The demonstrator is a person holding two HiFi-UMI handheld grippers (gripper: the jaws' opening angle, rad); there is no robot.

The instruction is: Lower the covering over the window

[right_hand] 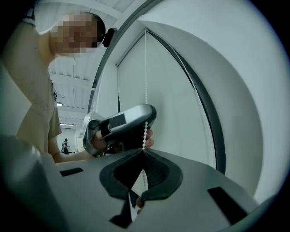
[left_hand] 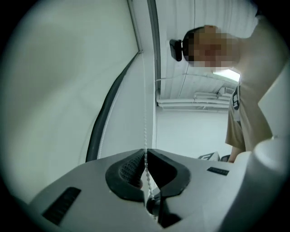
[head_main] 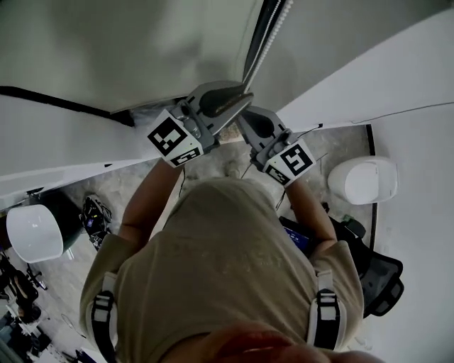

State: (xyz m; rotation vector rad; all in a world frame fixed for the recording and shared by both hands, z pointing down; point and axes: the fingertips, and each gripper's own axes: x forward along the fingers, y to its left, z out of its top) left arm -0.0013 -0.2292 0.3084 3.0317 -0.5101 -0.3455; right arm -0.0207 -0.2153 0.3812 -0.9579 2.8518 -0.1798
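A white bead chain (head_main: 278, 20) hangs beside a dark window frame strip (head_main: 257, 39), in front of the pale window covering (right_hand: 174, 99). Both grippers are raised to it, side by side at chest height. My left gripper (head_main: 241, 98) is the higher one; the chain (left_hand: 145, 118) runs down through the narrow gap between its jaw tips (left_hand: 146, 152), and the pads do not seem to press on it. My right gripper (head_main: 242, 120) sits just below, shut on the chain (right_hand: 145, 68), which is pinched at its tips (right_hand: 144, 152). The right gripper view also shows the left gripper (right_hand: 147, 118) just above.
A dark curved frame edge (left_hand: 105, 115) borders the pale wall. Far below on the floor are a white rounded seat (head_main: 365, 181), another white one (head_main: 32, 232), a black chair (head_main: 381, 283) and some cables. The person's tan-shirted torso (head_main: 220, 262) fills the lower middle.
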